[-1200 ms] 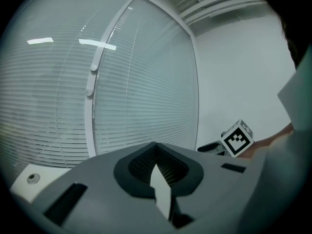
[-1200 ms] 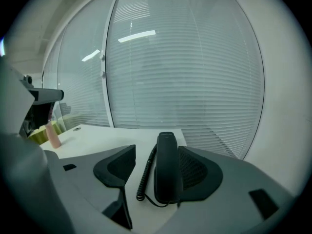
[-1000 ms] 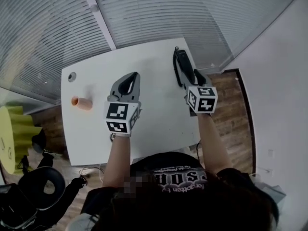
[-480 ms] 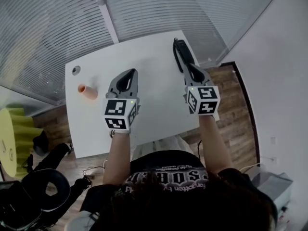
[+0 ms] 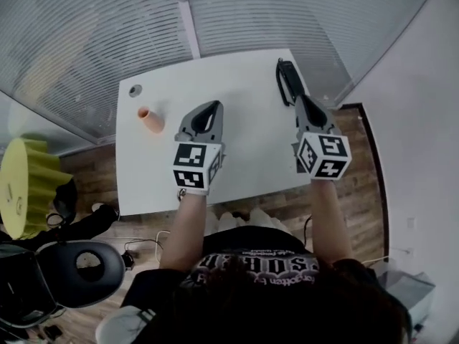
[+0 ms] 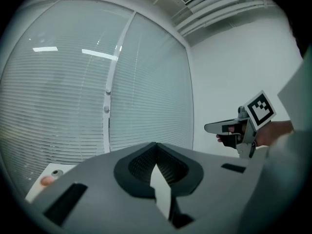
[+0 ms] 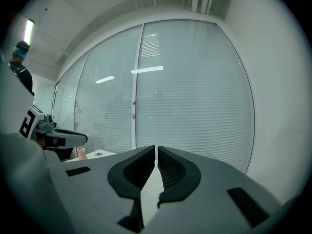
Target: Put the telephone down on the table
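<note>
Table [image 5: 247, 131], white and rectangular, fills the middle of the head view. A glass wall with closed blinds [image 5: 237, 13] stands past its far edge and wood floor [image 5: 362, 156] lies past its right edge.

The left gripper [image 5: 213, 106] hangs over the middle of the table, with its jaws pressed together at the tips and nothing between them. The right gripper [image 5: 304, 100] hangs over the table's right edge. Its jaws have just been closing and now stand together but for a hairline slit, and they are empty too.

The telephone [image 5: 287, 81] is a black handset, long and slim. It lies flat on the table at the far right corner, lengthwise along the right edge. Its near end sits just beyond the right gripper's tips in the head view. Whether the tips touch it I cannot tell.

A peach-coloured cup [image 5: 150, 119] lies on its side near the table's left edge, well apart from both grippers. A small round grommet [image 5: 135, 90] sits by the far left corner.

The bare white top stretches between cup and handset, and the near half of the table is free.
</note>
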A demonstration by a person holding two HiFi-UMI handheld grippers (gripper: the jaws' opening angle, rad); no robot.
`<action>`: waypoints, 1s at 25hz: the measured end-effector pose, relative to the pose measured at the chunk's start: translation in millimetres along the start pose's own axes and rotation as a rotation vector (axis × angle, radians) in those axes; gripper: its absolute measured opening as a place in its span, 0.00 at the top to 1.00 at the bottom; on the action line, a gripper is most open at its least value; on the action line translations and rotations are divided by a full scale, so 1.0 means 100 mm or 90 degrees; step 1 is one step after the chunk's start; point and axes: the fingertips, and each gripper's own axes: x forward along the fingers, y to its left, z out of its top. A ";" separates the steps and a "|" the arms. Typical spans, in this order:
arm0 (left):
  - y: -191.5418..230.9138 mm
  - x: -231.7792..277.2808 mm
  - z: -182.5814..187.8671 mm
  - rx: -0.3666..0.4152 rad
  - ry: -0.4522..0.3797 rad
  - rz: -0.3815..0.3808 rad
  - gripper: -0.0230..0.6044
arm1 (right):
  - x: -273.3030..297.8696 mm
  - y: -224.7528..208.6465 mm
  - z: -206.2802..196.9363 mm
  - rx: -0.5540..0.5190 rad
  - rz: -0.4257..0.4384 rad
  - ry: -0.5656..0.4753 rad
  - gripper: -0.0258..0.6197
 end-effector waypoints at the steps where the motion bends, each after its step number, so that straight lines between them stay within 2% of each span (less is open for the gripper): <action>1: -0.01 -0.03 0.00 0.003 -0.001 0.004 0.96 | -0.02 0.00 0.01 0.003 0.005 -0.003 0.90; 6: -0.12 -0.22 0.03 0.004 -0.011 0.034 0.97 | -0.19 0.06 -0.01 0.021 0.032 -0.005 0.90; 14: -0.39 -0.57 -0.04 0.009 -0.003 0.072 0.97 | -0.65 0.05 -0.02 0.001 0.065 -0.031 0.90; 25: -0.86 -0.95 -0.11 0.017 0.005 0.099 0.96 | -1.15 0.01 -0.11 0.004 0.097 -0.030 0.91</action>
